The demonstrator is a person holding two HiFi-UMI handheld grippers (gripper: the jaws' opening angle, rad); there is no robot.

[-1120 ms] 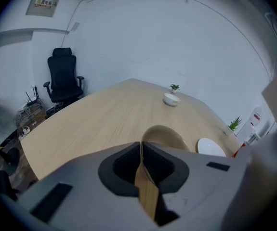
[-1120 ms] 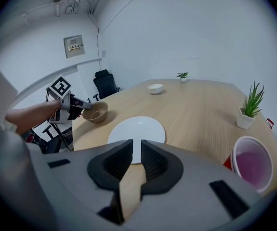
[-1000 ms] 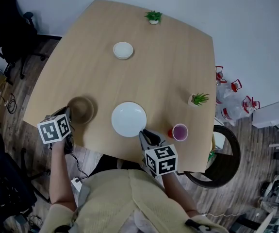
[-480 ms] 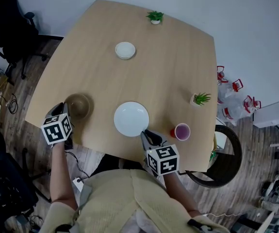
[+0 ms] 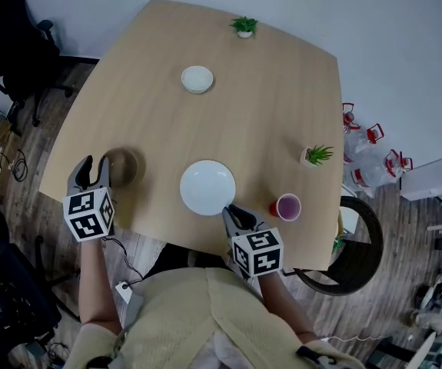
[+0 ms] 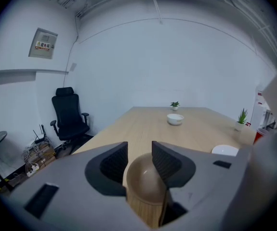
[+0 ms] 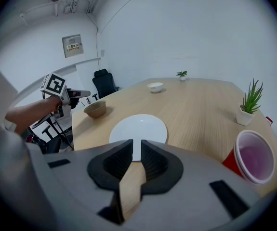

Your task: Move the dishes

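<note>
**Head view:** The left gripper [image 5: 92, 169] hangs over the table's [image 5: 267, 106] near-left edge. The brown bowl [image 5: 122, 166] stands on the wood just beside its tips, at 3 o'clock from them. The white plate [image 5: 207, 187] lies at 3 o'clock from that bowl, well apart. The right gripper [image 5: 234, 214] sits at the plate's 5 o'clock, tips just short of the rim. A red cup [image 5: 285, 207] stands at 3 o'clock from the plate. A small white bowl [image 5: 197, 78] stands far off at 12 o'clock.

**Left gripper view:** The left gripper [image 6: 139, 153] has just been opening its jaws, which stand clearly apart. The brown bowl [image 6: 145, 186] shows through the gap, below the tips, and the pads do not press on it. The small white bowl [image 6: 175, 119] sits far ahead at 12 o'clock.

**Right gripper view:** The right gripper [image 7: 137, 148] has its jaws a narrow slit apart, with nothing in the slit but the table edge below. The white plate [image 7: 139, 129] lies straight ahead at 12 o'clock. The brown bowl [image 7: 96, 109] is at 10 o'clock and the red cup [image 7: 254, 162] at 3 o'clock.
</note>
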